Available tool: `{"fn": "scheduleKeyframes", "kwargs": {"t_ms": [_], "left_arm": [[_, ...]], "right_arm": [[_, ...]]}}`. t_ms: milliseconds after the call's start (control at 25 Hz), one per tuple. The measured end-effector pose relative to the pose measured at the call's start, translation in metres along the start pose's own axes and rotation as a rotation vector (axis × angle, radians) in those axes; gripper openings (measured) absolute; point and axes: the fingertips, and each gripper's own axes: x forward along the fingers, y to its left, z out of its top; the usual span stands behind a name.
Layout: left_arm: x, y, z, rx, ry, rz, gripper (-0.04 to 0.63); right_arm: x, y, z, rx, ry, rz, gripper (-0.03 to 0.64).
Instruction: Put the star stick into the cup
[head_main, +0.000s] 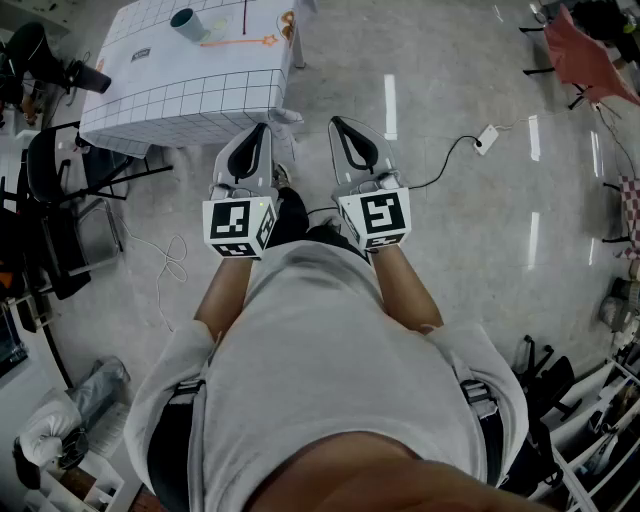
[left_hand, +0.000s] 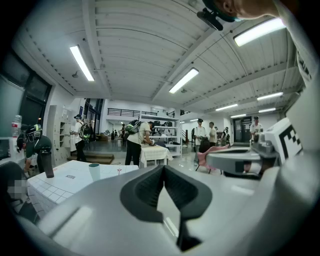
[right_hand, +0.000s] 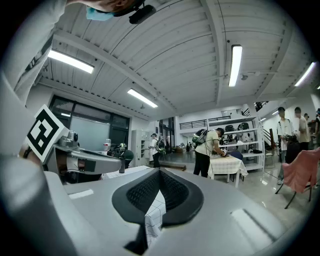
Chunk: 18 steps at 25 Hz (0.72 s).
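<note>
**Both grippers closed and empty, star stick lying on the table beside the cup**

Seen from the head camera, a person in a white shirt (head_main: 340, 370) stands on a shiny grey floor (head_main: 450, 230) and holds two grippers out in front, side by side and slightly apart. The left gripper (head_main: 262, 128) points toward the near corner of a table (head_main: 190, 100) covered with a white cloth ruled in a grid. The right gripper (head_main: 338, 122) points past that corner, over the floor.

The left gripper view shows its dark fingers (left_hand: 145, 192) clenched tip to tip, with nothing between them. The right gripper view shows the same: fingers (right_hand: 177, 197) pressed together at the tips and grasping nothing. Only a strip of the grid cloth shows through the gap lower down.

The star stick (head_main: 245, 41) is orange and lies flat on the far part of the table, its star end pointing right. The cup (head_main: 188, 24) is teal and stands just left of the stick, well away from both grippers. A dark bottle (left_hand: 48, 162) stands on the table's left edge.

On the floor to the right lies a white power strip (head_main: 487, 138) with its cable. Farther back in the hall, several people stand around shelves and another table.
</note>
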Motion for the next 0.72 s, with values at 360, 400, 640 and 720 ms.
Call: {"fn": "scheduleKeyframes", "kwargs": {"t_ms": [360, 400, 640, 720], "left_arm": [[0.041, -0.017, -0.003, 0.0, 0.026, -0.034, 0.003], [0.05, -0.017, -0.004, -0.004, 0.028, -0.036, 0.003], [0.129, -0.014, -0.012, -0.01, 0.074, -0.066, 0.003], [0.161, -0.009, -0.009, -0.013, 0.085, -0.078, 0.003]], "right_arm": [[0.008, -0.036, -0.013, 0.02, 0.048, -0.03, -0.002], [0.014, -0.041, -0.016, 0.025, 0.053, -0.024, -0.002], [0.066, -0.084, -0.034, 0.025, 0.111, 0.01, 0.0], [0.089, -0.105, -0.033, 0.032, 0.119, 0.008, 0.0]]}}
